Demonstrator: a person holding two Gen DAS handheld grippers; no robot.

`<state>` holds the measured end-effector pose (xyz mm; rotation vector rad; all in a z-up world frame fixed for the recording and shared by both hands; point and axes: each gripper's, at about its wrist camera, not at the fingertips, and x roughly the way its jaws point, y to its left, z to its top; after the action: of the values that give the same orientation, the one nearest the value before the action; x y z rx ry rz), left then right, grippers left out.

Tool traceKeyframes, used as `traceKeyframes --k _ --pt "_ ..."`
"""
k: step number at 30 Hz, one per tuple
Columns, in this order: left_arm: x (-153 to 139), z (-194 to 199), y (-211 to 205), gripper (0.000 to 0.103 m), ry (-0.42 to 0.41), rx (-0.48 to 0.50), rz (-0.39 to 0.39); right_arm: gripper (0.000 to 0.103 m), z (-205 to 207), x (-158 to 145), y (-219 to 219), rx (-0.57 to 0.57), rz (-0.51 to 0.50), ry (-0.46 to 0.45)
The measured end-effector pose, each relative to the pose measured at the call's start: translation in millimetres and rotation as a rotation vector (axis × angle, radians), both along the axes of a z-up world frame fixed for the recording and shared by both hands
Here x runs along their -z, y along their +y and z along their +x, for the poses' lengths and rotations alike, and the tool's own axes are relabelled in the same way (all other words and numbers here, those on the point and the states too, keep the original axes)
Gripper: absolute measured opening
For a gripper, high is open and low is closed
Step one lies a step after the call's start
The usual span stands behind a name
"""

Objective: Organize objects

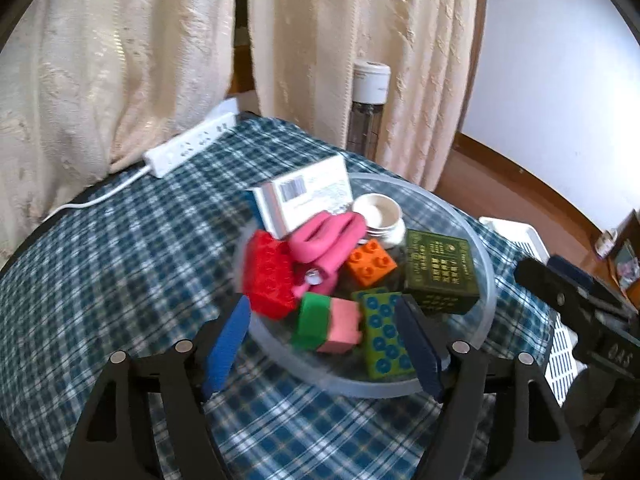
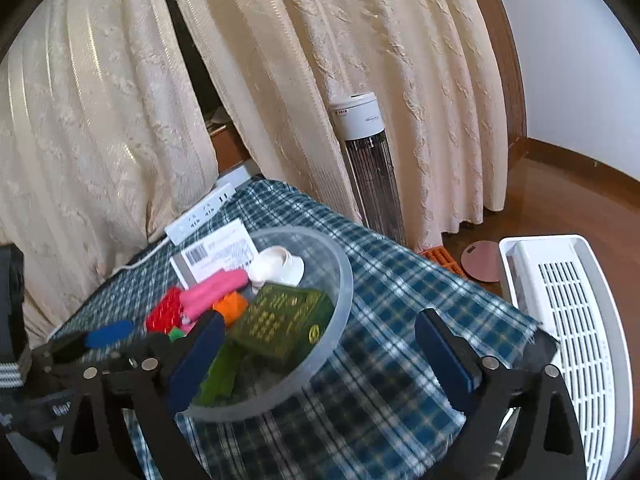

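Plaid-covered surface point(image 1: 120, 264) by cream curtains point(image 1: 100, 60), clear round tray point(image 1: 486, 280) piled with stuff.

Tray sitting mid-surface, packed: red brick point(image 1: 268, 276) on the left, pink hand grip point(image 1: 324, 240) in the middle, white barcode box point(image 1: 304, 196) and small white jar point(image 1: 380, 214) at the far side, orange brick point(image 1: 370, 262) near centre, dark green box point(image 1: 440, 272) on the right, green-and-pink block point(image 1: 328, 322) and spotted green brick point(image 1: 384, 334) at the near edge. Left gripper point(image 1: 324, 340) right over the tray's near rim, jaws apart, gripping nothing. Right gripper point(image 2: 320, 354) to the right, jaws wide apart too, empty, straddling the tray's right rim and bare cloth. White power strip point(image 1: 188, 142) far left. White slotted basket point(image 2: 572, 320) off the right edge, tower fan point(image 2: 370, 168) behind.
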<state>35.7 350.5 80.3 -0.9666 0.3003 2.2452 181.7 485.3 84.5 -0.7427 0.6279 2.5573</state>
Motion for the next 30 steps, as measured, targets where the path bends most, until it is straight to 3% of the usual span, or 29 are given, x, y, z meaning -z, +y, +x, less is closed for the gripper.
traceKeyframes --k 8,15,20,24,30 --pt "-7.5 11.2 -27.0 0.082 0.051 -0.055 0.029 0.102 6.1 -2.1 -36.1 -0.034 0.100 -0.043" --pt "-15.6 22.7 -45.2 0.087 0.130 -0.087 0.042 0.103 17.9 -14.6 -57.9 0.016 0.175 0.005" --pt "-15.0 28.4 -52.7 0.091 0.150 -0.125 0.006 0.103 19.4 -17.0 -85.1 0.026 0.318 0.000" --pt "-12.0 35.0 -58.3 0.091 0.178 -0.137 -0.030 0.103 10.3 -10.6 -99.6 -0.021 0.342 -0.054" --pt "-9.8 35.2 -69.2 0.091 0.171 -0.163 -0.025 0.103 8.8 -10.6 -108.7 -0.029 0.352 -0.060"
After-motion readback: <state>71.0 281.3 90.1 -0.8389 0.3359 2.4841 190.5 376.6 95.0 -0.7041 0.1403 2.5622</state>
